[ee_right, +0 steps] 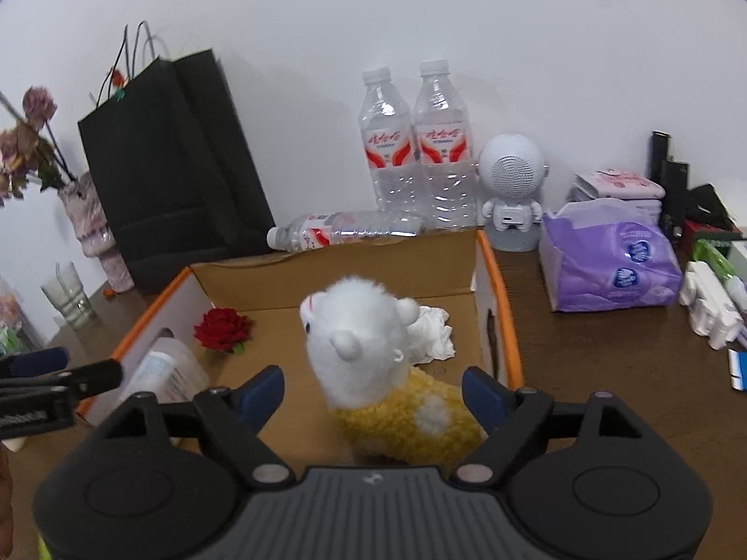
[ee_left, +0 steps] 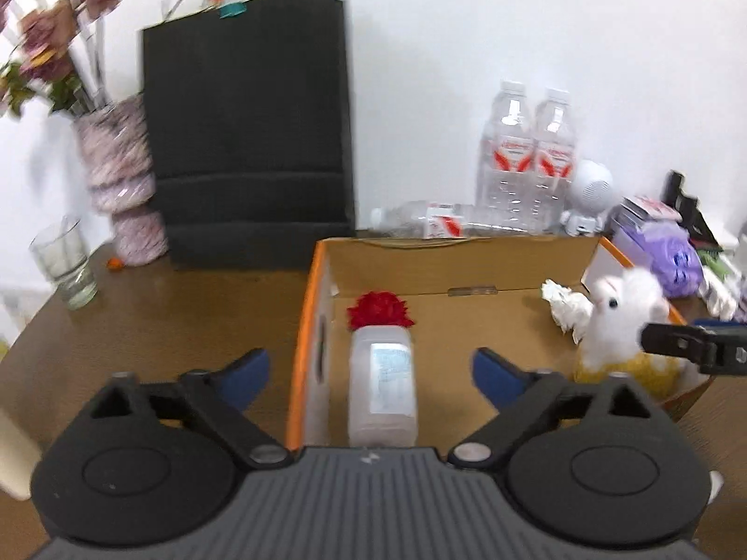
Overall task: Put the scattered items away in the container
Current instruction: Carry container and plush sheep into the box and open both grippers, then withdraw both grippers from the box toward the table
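An open cardboard box (ee_left: 443, 261) (ee_right: 355, 256) with orange edges stands on the brown table. Inside lie a white plastic bottle (ee_left: 382, 385) (ee_right: 165, 373), a red fabric flower (ee_left: 379, 310) (ee_right: 221, 329), crumpled white tissue (ee_left: 567, 308) (ee_right: 434, 331) and a white-and-yellow plush alpaca (ee_left: 621, 322) (ee_right: 373, 359). My left gripper (ee_left: 371, 368) is open above the bottle, holding nothing. My right gripper (ee_right: 373, 389) is open, its blue pads either side of the alpaca without touching it. Its finger shows at the right of the left wrist view (ee_left: 681, 340).
Behind the box stand a black paper bag (ee_left: 247, 140) (ee_right: 172, 168), two upright water bottles (ee_left: 527, 154) (ee_right: 415, 149), one lying bottle (ee_right: 345, 231) and a white robot speaker (ee_right: 511, 191). A vase of flowers (ee_left: 119, 177) and a glass (ee_left: 65, 266) are left. Purple tissue pack (ee_right: 607, 261) is right.
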